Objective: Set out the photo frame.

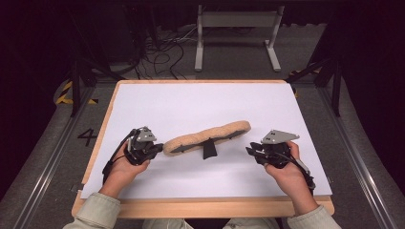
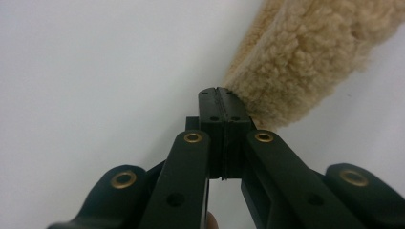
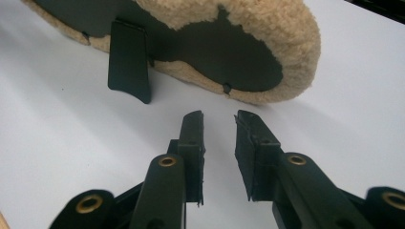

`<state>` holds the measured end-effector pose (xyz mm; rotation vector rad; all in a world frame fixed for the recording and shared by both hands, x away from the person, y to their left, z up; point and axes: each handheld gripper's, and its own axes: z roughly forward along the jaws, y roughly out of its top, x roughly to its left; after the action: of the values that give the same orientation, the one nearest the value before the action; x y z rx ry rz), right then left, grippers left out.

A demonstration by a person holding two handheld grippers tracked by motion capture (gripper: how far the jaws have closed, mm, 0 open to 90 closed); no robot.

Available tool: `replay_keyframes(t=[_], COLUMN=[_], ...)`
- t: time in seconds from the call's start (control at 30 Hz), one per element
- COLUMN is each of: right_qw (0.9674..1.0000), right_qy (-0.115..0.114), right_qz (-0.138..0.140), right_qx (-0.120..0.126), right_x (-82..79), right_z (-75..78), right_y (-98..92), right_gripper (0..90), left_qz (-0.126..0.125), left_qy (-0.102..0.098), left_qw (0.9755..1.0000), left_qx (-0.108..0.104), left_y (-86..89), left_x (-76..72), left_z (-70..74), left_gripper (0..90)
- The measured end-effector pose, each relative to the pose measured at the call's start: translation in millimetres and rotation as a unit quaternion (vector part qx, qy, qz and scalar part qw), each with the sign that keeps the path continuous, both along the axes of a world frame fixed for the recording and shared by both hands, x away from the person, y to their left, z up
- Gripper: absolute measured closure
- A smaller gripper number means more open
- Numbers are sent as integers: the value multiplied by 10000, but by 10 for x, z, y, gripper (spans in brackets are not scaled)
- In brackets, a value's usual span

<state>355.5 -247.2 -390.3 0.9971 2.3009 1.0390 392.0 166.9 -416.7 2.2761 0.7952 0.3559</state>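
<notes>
A long tan fleece pad [image 1: 210, 133] lies slantwise on the white sheet [image 1: 191, 102], its dark backing [image 3: 224, 52] turned toward me and a black tab [image 1: 209, 149] hanging from its middle. My left gripper [image 1: 160, 148] is at the pad's left end with its jaws shut together and nothing between them. In the left gripper view its tips [image 2: 219, 93] sit right beside the fleece [image 2: 305, 52]. My right gripper [image 1: 248, 150] rests a little short of the pad's right end. In the right gripper view it [image 3: 218, 117] is open by a narrow gap, empty, pointing at the pad's rounded end [image 3: 286, 28] with the tab [image 3: 128, 62] to its left.
The white sheet covers a wooden board [image 1: 205, 208] whose front edge is nearest me. Beyond the table stand a white metal frame [image 1: 236, 36] and loose cables [image 1: 162, 52] on the floor. Dark stands and rails [image 1: 334, 86] flank both sides.
</notes>
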Motion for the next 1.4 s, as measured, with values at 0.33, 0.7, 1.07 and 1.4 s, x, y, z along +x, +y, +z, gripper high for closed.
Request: replay_keyframes(t=[0.33, 0.7, 1.07, 1.4], right_qw=[10000, 9999, 9999, 9997], right_qy=[25, 101, 120, 221], right_qz=[1, 5, 5, 20], right_qx=[16, 60, 65, 46], right_x=[12, 12, 12, 8], right_z=[3, 15, 18, 21], right_y=[-9, -22, -32, -29], right_gripper=[726, 740, 743, 822], left_qz=[-696, -1341, -1907, -2238], left_qy=[56, 195, 249, 375], left_qw=[9973, 9903, 9805, 9736], left_qx=[227, 315, 406, 246], left_y=[-75, -208, -386, -501], left_x=[-124, -232, -353, -401], left_z=[41, 39, 51, 29], left_gripper=[900, 900, 900, 900])
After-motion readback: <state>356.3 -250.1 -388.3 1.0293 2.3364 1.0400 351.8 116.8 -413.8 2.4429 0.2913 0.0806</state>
